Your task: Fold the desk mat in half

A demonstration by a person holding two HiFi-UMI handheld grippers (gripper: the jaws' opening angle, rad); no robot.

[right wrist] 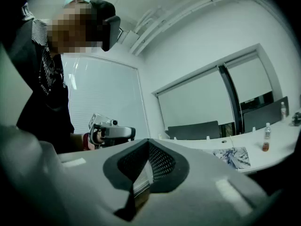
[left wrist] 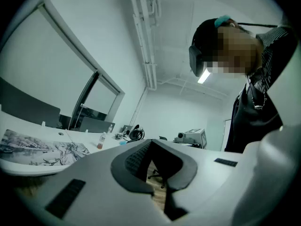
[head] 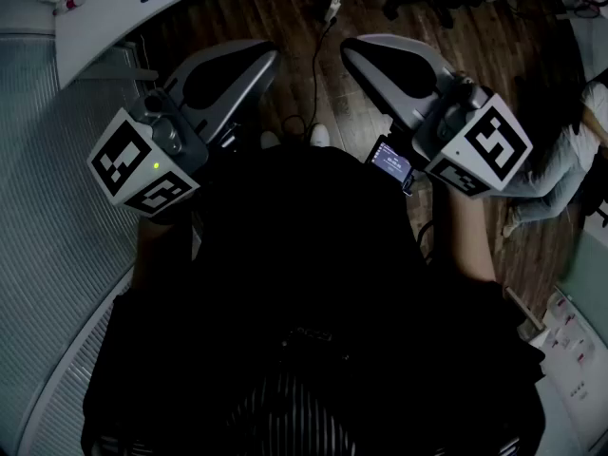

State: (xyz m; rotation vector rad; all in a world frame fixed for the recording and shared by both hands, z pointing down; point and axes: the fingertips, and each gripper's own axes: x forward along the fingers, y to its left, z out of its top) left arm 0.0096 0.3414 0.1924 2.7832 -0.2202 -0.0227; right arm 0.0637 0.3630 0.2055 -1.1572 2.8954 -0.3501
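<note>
The fold is not looking begun; the desk mat (left wrist: 43, 150) is lying flat and fully spread on the white table (left wrist: 33, 130), close to the table's near edge, its printed face showing and no corner lifted that I can make out. Both tools are hovering well apart from it, up against the person's dark-clothed torso. The left gripper (left wrist: 150, 144) is showing its pads meeting at the tips with nothing between them; the right gripper (right wrist: 148, 144) is reading the same way, closed on nothing. By my judgement everything is left to do: reaching the table, pinching one edge of the mat, carrying it over to the opposite edge.

Much is hiding. The head view is taking in only one corner of the table and none of the mat, the person's body filling the middle. The left gripper view is cutting the mat off at the picture's side, and in the right gripper view it is sitting small and far off, so its thickness and stiffness are staying unreadable. A small bottle (left wrist: 101, 140) is standing further along the table, apart from the mat.
</note>
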